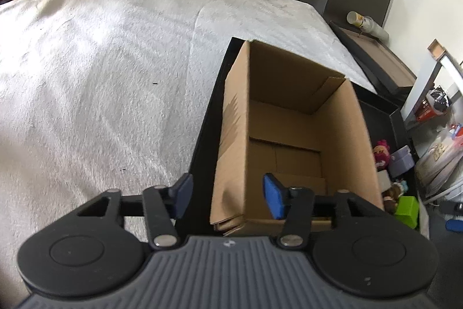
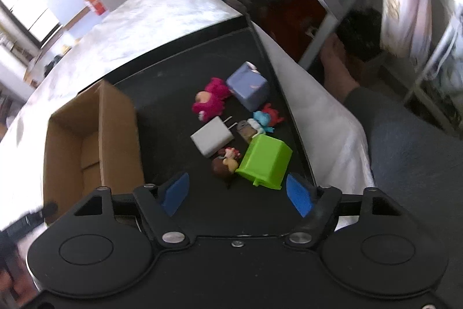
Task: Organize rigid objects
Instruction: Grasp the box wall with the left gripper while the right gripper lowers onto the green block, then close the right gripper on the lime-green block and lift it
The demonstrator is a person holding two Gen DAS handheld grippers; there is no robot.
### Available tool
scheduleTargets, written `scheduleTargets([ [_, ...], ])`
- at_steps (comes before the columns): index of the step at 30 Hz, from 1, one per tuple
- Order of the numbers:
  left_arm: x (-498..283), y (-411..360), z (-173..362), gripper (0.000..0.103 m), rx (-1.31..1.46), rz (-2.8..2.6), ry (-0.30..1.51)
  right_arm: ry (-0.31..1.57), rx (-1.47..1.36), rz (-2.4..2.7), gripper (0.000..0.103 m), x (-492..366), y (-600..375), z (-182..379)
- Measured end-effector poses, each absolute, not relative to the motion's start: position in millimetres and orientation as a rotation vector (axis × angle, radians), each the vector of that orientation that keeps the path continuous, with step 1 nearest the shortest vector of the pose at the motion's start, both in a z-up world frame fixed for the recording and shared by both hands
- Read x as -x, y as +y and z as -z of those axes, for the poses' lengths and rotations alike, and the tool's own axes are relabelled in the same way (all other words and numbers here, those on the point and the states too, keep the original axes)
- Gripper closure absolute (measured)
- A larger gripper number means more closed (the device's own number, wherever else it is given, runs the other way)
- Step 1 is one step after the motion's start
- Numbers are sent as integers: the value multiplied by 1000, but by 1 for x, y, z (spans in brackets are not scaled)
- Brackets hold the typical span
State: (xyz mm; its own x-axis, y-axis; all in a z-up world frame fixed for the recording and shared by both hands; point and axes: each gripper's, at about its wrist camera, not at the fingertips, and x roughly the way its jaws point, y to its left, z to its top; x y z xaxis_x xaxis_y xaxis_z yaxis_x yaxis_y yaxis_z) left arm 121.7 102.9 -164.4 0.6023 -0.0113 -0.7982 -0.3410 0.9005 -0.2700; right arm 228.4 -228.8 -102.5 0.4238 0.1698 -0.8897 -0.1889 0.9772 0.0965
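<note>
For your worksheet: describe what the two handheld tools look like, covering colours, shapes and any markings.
Both look alike. The left tool and right tool each have two blue rectangular fingertip pads on black linkage bars with silver pivot pins. Two round black discs flank each body. The left body has a grey ribbed top; the right's looks plain black. No cables or sleeves show.

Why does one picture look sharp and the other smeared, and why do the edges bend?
Left wrist view: sharp and evenly lit, the cardboard box crisp, the white cover's far edge bowed by the fisheye lens. Right wrist view: motion blur smears the shelves and the edges, bright window glare at left, yet the green bin and white charger near the middle stay readable.
</note>
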Motion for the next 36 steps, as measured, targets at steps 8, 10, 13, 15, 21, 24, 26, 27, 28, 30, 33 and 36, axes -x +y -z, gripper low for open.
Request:
scheduleTargets([
  [8,-120,109,176,66,476,-194,899,1144,-32,-148,30,-255,-233,123],
  [10,-119,109,177,70,479,-187,892,1151,-47,-130,31,-260,-235,130],
  [13,-119,109,178,77,479,-182,887,1161,-56,-99,32,-265,-237,141],
  [15,-118,108,177,87,483,-167,875,1172,-74,-78,32,-267,-240,148],
  [21,-116,109,174,88,455,-175,854,1199,-99,-39,38,-272,-248,171],
  [24,-115,110,175,88,456,-170,850,1203,-115,-49,45,-271,-249,177],
  [26,-115,110,175,88,458,-170,849,1217,-135,-58,54,-272,-248,177],
  [27,-114,110,175,88,459,-170,849,1215,-124,-57,54,-272,-247,175],
  [28,-114,110,175,88,459,-170,849,1200,-110,-61,54,-272,-245,171],
  [30,-114,110,175,88,459,-170,848,1174,-87,-84,54,-271,-241,163],
  [33,-114,110,175,87,460,-170,848,1150,-77,-100,54,-270,-236,149],
  [36,-113,110,174,87,461,-169,843,1119,-61,-123,54,-269,-228,135],
])
